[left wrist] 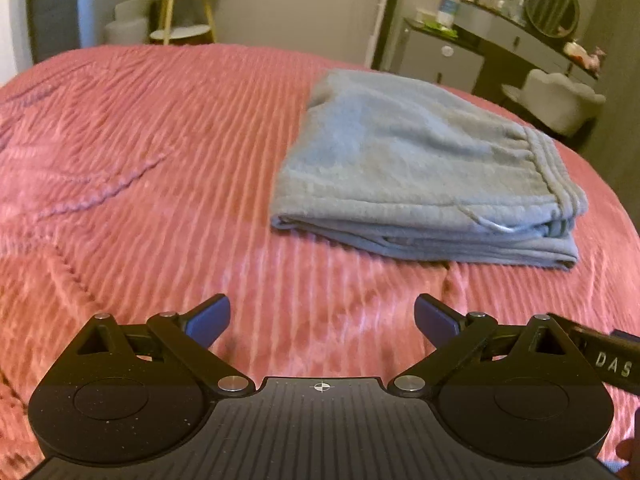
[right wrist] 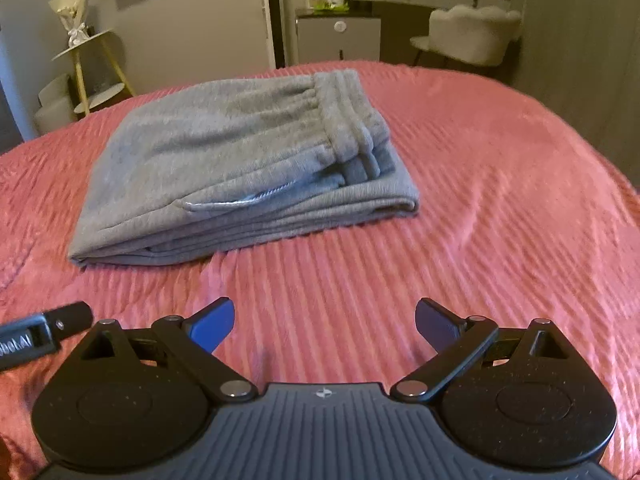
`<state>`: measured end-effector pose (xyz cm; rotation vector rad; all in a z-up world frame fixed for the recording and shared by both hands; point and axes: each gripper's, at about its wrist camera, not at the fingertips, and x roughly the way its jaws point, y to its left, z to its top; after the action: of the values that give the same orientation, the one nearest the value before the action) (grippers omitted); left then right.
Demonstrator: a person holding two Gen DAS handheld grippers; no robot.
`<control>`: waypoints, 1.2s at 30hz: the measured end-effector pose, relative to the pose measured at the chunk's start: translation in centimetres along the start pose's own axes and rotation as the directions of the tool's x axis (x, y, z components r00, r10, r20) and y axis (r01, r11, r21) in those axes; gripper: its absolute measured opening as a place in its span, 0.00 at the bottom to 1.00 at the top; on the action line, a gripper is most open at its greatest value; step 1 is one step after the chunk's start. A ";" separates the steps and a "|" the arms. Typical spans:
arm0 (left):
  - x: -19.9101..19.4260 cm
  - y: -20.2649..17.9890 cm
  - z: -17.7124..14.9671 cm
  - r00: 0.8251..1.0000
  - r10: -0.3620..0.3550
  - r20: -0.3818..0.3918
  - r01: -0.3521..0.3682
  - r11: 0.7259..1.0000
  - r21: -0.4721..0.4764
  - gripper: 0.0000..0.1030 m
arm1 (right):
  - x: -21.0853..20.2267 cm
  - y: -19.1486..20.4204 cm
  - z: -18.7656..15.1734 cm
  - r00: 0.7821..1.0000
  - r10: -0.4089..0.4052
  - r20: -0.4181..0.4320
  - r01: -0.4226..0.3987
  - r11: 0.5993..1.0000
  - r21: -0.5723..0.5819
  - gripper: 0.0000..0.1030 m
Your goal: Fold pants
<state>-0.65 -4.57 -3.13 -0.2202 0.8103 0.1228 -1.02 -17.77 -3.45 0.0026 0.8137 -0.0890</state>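
Grey-blue sweatpants (left wrist: 424,176) lie folded in a compact stack on the pink ribbed bedspread (left wrist: 160,160), waistband on top at the right. They also show in the right wrist view (right wrist: 240,168), with a drawstring tip hanging at the front fold. My left gripper (left wrist: 322,320) is open and empty, held above the bedspread, in front and left of the stack. My right gripper (right wrist: 324,322) is open and empty, in front and right of the stack. Neither touches the pants.
The bedspread (right wrist: 500,200) fills both views. Beyond the bed stand a round side table (left wrist: 180,4), a vanity desk with a round mirror (left wrist: 552,4), a small cabinet (right wrist: 338,38) and a pale upholstered chair (right wrist: 468,34). Part of the other gripper shows at each frame's edge (left wrist: 600,356).
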 end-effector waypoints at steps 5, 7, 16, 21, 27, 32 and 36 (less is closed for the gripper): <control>1.4 -0.6 0.0 0.998 0.036 -0.048 -0.034 0.998 0.044 0.98 | 0.9 0.6 0.0 1.000 -0.017 -0.023 0.016 1.000 -0.026 0.94; 1.7 -0.9 -0.1 0.998 0.031 -0.059 -0.027 0.997 0.067 0.98 | 1.1 0.5 0.0 0.999 -0.013 -0.029 0.012 1.000 -0.026 0.94; 2.1 -1.6 -0.4 0.997 0.036 -0.071 -0.027 0.992 0.121 0.98 | 1.4 0.4 -0.2 0.999 0.005 -0.047 -0.006 1.000 -0.018 0.94; 2.1 -1.4 -0.4 0.997 0.037 -0.074 -0.029 0.993 0.115 0.98 | 1.3 1.0 -0.3 0.999 0.003 -0.045 -0.005 0.999 -0.049 0.94; 2.1 -1.6 -0.5 0.996 0.041 -0.073 -0.030 0.990 0.140 0.98 | 1.3 0.9 -0.2 0.999 0.001 -0.047 -0.003 0.998 -0.055 0.94; 2.2 -1.7 -0.5 0.996 0.042 -0.079 -0.031 0.990 0.138 0.98 | 1.2 0.8 -0.2 0.999 0.004 -0.050 -0.007 0.999 -0.043 0.94; 2.2 -1.6 -0.5 0.995 0.041 -0.087 -0.029 0.990 0.136 0.98 | 1.2 0.8 -0.3 0.999 0.004 -0.050 -0.007 0.999 -0.045 0.94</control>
<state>0.83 -6.20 -4.87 -0.0842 0.9083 0.0916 -0.36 -17.03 -4.54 -0.0358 0.8650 -0.0655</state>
